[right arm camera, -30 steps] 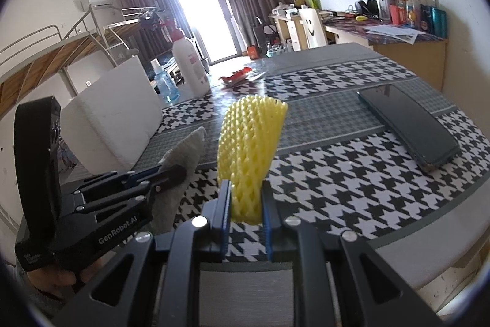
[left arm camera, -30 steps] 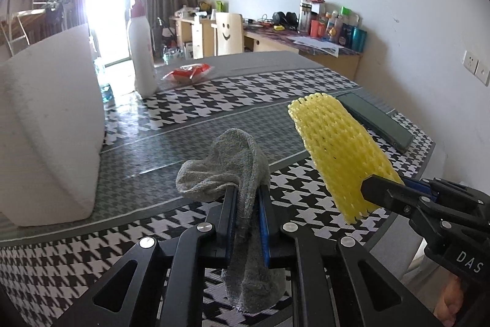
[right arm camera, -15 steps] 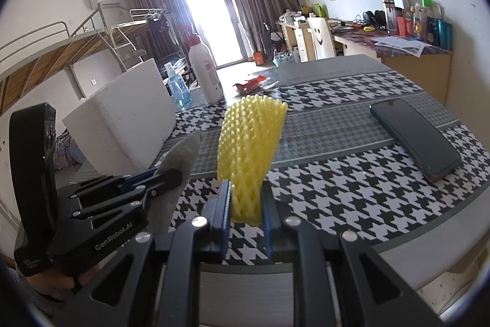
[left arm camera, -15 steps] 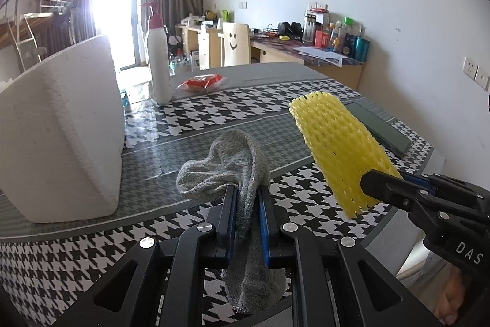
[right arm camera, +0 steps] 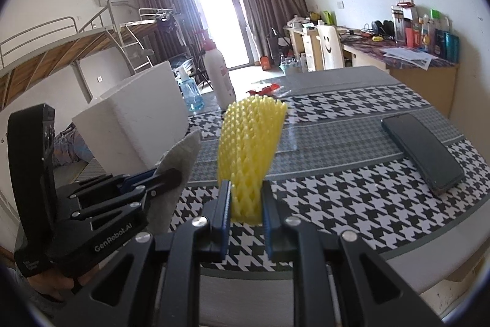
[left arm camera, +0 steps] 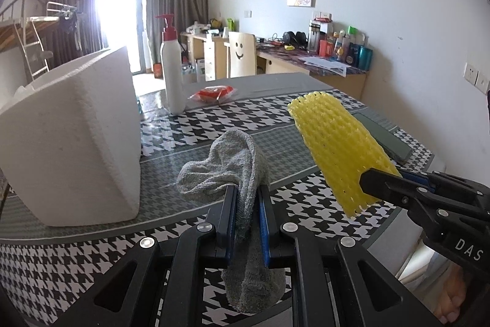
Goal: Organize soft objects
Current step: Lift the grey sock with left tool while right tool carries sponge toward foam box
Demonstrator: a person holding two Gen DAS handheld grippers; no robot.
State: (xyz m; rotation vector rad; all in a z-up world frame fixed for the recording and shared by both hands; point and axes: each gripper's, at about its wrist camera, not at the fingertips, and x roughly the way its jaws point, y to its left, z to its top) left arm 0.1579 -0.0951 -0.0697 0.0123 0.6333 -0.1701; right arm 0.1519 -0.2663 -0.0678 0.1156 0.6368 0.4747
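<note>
My left gripper (left arm camera: pixel 246 195) is shut on a grey sock (left arm camera: pixel 232 164), which droops over and below the fingers above the near table edge. It also shows in the right wrist view (right arm camera: pixel 180 155) at the left. My right gripper (right arm camera: pixel 245 189) is shut on a yellow foam net sleeve (right arm camera: pixel 249 143) that stands up from the fingers. In the left wrist view the sleeve (left arm camera: pixel 337 149) sits to the right of the sock, held by the right gripper (left arm camera: pixel 367 178). A white foam box (left arm camera: pixel 70 143) stands on the table at the left, its inside hidden.
The houndstooth table (left arm camera: pixel 214 122) carries a white pump bottle (left arm camera: pixel 173 76), a red packet (left arm camera: pixel 214 92) and a dark phone (right arm camera: pixel 422 149) at the right. A blue bottle (right arm camera: pixel 190 94) stands behind the box. A desk and chair lie beyond.
Both grippers have pulled back and risen a little from the table, still holding the sock and the sleeve. The foam box looks farther away.
</note>
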